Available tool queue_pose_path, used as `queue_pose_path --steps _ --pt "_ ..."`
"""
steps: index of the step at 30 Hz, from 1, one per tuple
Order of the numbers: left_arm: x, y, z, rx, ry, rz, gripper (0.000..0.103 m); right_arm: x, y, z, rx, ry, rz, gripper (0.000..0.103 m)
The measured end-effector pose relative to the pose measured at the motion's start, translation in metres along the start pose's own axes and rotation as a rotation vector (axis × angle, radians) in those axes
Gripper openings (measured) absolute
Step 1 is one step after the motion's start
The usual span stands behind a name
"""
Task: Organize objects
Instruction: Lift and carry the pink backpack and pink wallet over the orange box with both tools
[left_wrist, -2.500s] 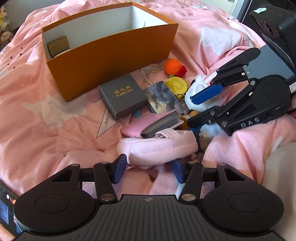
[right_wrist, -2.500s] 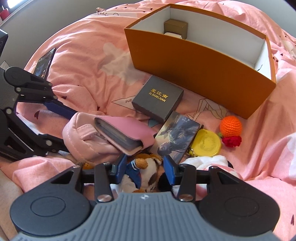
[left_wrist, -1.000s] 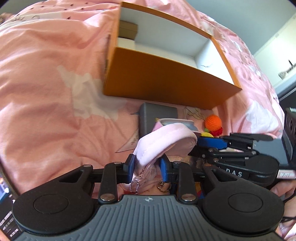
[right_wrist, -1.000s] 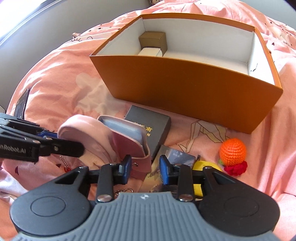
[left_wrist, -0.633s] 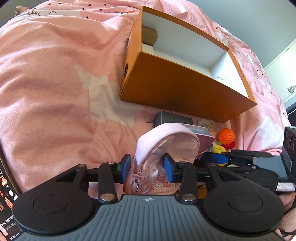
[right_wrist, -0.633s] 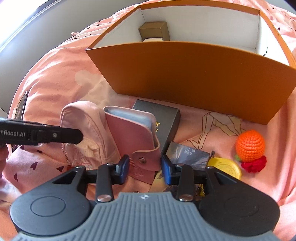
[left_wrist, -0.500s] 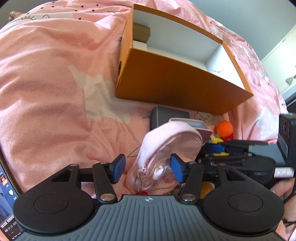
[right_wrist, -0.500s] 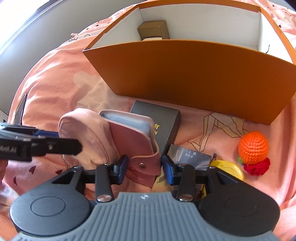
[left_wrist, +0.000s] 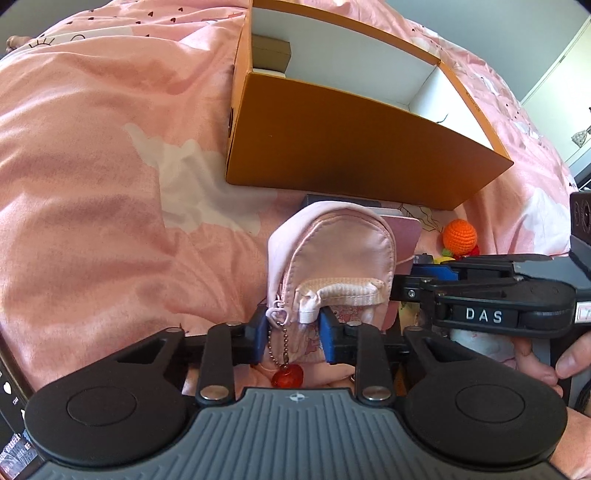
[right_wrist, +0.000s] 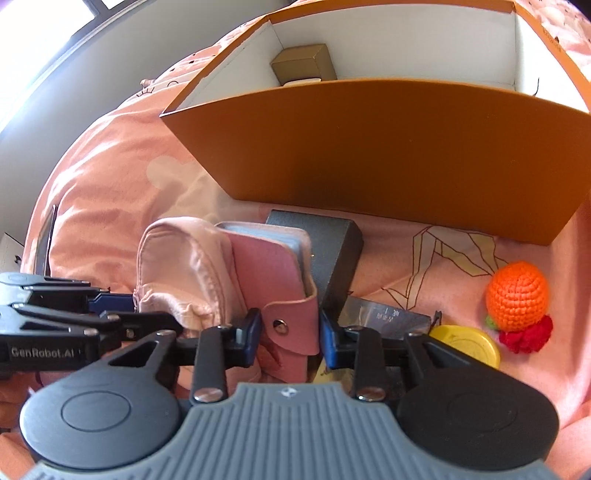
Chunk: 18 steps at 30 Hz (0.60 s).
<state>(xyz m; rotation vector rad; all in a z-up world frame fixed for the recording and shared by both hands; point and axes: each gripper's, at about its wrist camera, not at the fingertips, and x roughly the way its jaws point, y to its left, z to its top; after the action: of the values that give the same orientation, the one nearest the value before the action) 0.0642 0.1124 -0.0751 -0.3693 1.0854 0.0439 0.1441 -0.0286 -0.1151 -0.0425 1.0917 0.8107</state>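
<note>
In the left wrist view, left tool (left_wrist: 293, 334) just closing, now pinching pale pink pouch (left_wrist: 332, 254) before orange box (left_wrist: 354, 147) on the bed (left_wrist: 92, 184). In the right wrist view, right tool (right_wrist: 290, 338) just closing, now clamping pink card wallet (right_wrist: 273, 284) beside that pouch (right_wrist: 184, 266).

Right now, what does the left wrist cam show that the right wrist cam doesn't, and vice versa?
Left wrist only: the pouch's front pocket, its ball chain with a red charm, and the hand holding the right gripper.

Right wrist only: the yellow disc, the foil packet, and the snap tab of the pink card wallet.

Both: the orange box with a small tan box inside, the dark grey box, the crocheted orange, and the pink pouch. The left gripper is shut on the pouch, the right gripper on the wallet; both have just been closing.
</note>
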Motion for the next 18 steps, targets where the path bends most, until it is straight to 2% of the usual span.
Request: queue_pose_path --steps 10,18 --pt "-0.021 -0.005 0.001 0.002 -0.054 -0.016 0.021 -0.037 0.026 -0.003 -0.145 -0.089 -0.135 0.034" --pt "-0.045 -0.013 0.01 0.005 -0.122 -0.064 0.02 -0.074 0.02 0.003 -0.109 -0.156 -0.159 0.034"
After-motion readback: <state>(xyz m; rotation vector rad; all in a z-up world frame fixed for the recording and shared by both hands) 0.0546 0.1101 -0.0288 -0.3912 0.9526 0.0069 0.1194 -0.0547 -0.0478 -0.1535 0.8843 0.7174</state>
